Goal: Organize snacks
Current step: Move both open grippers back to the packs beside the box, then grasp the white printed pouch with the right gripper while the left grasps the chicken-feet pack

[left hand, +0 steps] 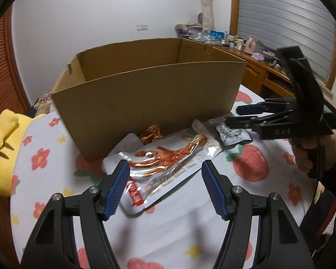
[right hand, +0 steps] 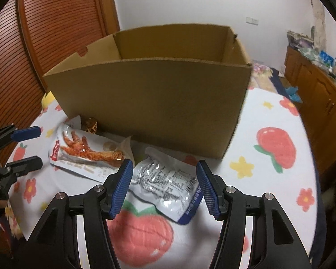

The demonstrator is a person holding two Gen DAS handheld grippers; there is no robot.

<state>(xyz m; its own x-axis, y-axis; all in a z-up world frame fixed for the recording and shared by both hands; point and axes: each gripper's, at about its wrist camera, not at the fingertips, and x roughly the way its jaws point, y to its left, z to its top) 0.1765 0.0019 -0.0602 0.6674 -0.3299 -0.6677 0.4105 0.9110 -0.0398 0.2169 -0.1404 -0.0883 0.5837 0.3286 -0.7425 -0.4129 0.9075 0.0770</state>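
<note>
Both claws hang low over a flower-and-strawberry bedspread [right hand: 280, 116], each lined up on its own snack in front of the open cardboard box [right hand: 150, 103]. The left claw [left hand: 165, 186] stands open with nothing pinched, its blue pads either side of the near end of the chicken-feet packet [left hand: 168, 159], which lies flat on the spread with its far end close to the box wall. The right claw [right hand: 164, 188] is likewise open and empty, straddling the silver pouch [right hand: 165, 183] that lies just beside the chicken-feet packet, label side up. A small brown snack [right hand: 90, 123] sits against the foot of the box, and a yellow plush toy [left hand: 4, 152] lies well off to the left. The step in hand looks like a two-handed pick-up ahead of dropping the packets into the box. Done well, each claw would sink until its pads reach the spread and then close across a narrow, firm part of its packet (a sealed edge likely holds better than the slick puffed middle), since glossy foil tends to slide out or fold. The bedding is soft, so pressing down may bunch cloth between the pads; a shallow, slightly raking approach should avoid that. The box wall is tall, so each lift needs clear height before moving over it.
</note>
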